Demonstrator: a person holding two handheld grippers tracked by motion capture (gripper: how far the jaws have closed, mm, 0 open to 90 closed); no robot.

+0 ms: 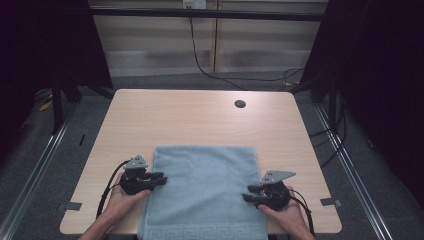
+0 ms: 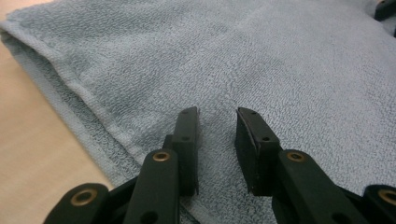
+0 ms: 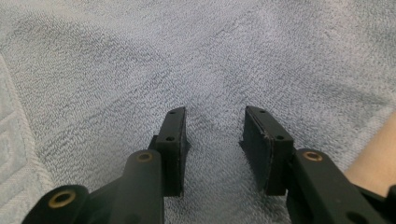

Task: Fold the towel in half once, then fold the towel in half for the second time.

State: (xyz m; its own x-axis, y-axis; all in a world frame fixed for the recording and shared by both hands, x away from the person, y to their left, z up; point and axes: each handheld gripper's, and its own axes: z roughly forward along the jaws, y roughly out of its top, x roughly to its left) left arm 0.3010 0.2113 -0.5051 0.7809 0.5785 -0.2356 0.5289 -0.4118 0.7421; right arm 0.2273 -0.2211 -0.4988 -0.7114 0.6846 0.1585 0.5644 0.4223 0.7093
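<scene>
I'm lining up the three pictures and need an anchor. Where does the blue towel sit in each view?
High view: the towel lies bottom centre on the table, between both grippers.
Left gripper view: it covers most of the frame, its hemmed edge running down the left.
Right gripper view: it spreads under the jaws.
Shared landmark: the towel's patterned border.

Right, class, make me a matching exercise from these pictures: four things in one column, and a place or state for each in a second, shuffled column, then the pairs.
Things:
1. Light blue terry towel
2. Left gripper, black with two jaws
3. Right gripper, black with two jaws
4. Small dark round hole in the wooden table top

Places or states:
A. Jaws open at the towel's right edge
B. Far part of the pale wooden table, beyond the towel
C. Spread flat at the table's near edge
D. Jaws open at the towel's left edge

Pairs: 1-C, 2-D, 3-A, 4-B
</scene>
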